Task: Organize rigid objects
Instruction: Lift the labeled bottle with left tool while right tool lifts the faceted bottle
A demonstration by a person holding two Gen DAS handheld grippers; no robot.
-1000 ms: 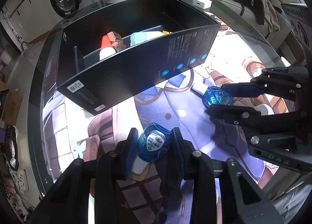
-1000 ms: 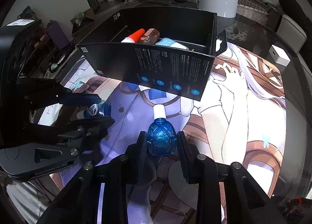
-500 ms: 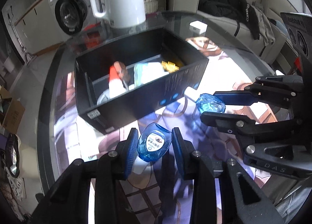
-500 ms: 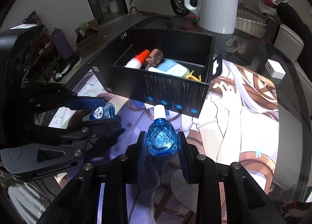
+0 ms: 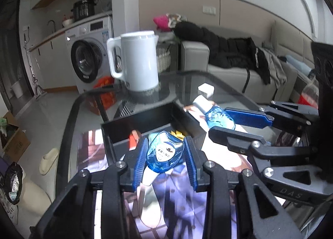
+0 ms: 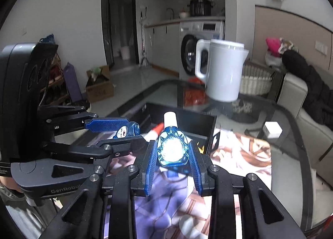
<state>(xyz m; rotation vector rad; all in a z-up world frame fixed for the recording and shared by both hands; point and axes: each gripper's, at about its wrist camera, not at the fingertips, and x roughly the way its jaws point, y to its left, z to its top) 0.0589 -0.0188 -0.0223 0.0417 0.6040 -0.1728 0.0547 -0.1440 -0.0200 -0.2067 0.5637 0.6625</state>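
My left gripper (image 5: 166, 142) is shut on a blue labelled bottle (image 5: 163, 156) whose white cap points back toward the camera. My right gripper (image 6: 172, 145) is shut on a second blue bottle (image 6: 171, 150) with its white cap upright. Both are held in the air just before the open black box (image 5: 145, 121), which holds a red-capped bottle (image 5: 133, 138) and other small items. From the left wrist, the right gripper (image 5: 218, 121) shows on the right. From the right wrist, the left gripper (image 6: 135, 131) shows on the left, the box (image 6: 189, 119) behind both.
A tall white kettle (image 5: 139, 61) stands on the glass table (image 5: 229, 93) behind the box. A small white cube (image 5: 206, 90) lies to its right. A printed mat (image 6: 239, 151) covers the near table. A sofa with dark clothes is at the right.
Both grippers have risen off the mat with their bottles and tipped upward. The box has dropped lower in both views and the room behind has come into sight.
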